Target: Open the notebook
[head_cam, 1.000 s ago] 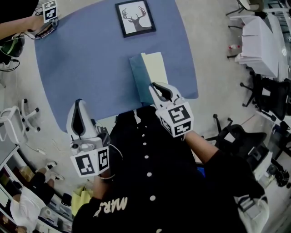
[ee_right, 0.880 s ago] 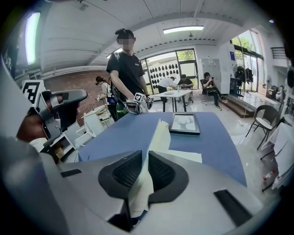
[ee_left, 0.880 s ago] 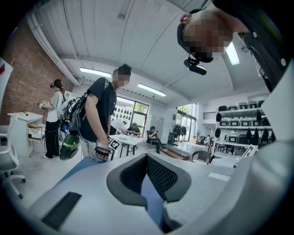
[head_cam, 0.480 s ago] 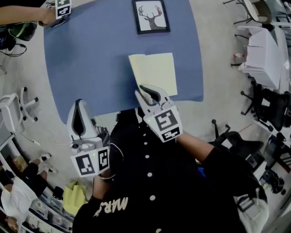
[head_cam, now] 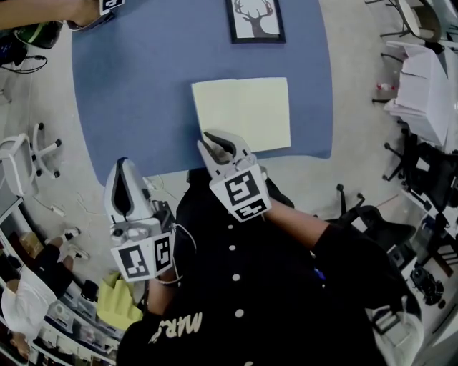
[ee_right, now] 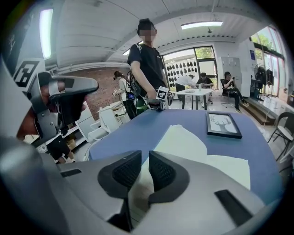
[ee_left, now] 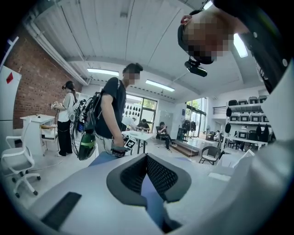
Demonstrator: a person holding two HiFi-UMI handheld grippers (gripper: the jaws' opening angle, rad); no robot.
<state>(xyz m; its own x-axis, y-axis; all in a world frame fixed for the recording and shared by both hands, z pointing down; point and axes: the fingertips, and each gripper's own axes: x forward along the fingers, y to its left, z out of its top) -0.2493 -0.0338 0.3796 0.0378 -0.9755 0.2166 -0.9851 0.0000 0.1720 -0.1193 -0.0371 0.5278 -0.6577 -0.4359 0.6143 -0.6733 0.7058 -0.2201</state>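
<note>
2 grippers are showing, but only the right gripper (head_cam: 217,141) is working: it is reaching to the near left corner of the notebook (head_cam: 247,111), which is lying spread open, pale yellow pages up, on the blue table (head_cam: 136,86) just below the framed deer picture (head_cam: 255,18). In the right gripper view its jaws are standing narrow, with only a slit between the pads, and a pale sheet appears to be running up through that slit, so it is judged to be pinching the edge of the left leaf (ee_right: 181,140), which is bulging upward rather than lying flat. The left gripper (head_cam: 123,187) is hanging well apart from the notebook, off the table's near edge beside the person's body, its jaws together at the tips with nothing between them. Judging from this, the opening is all but done and what is remaining is the laying down. To do that well, the right gripper should be carrying the leaf low and outward to the left until the bulge is flattening, easing its pinch only once the edge is resting on the table, and pulling back along the sheet instead of upward, since a lift while gripping risks creasing the page or dragging the notebook toward the table's edge.
</note>
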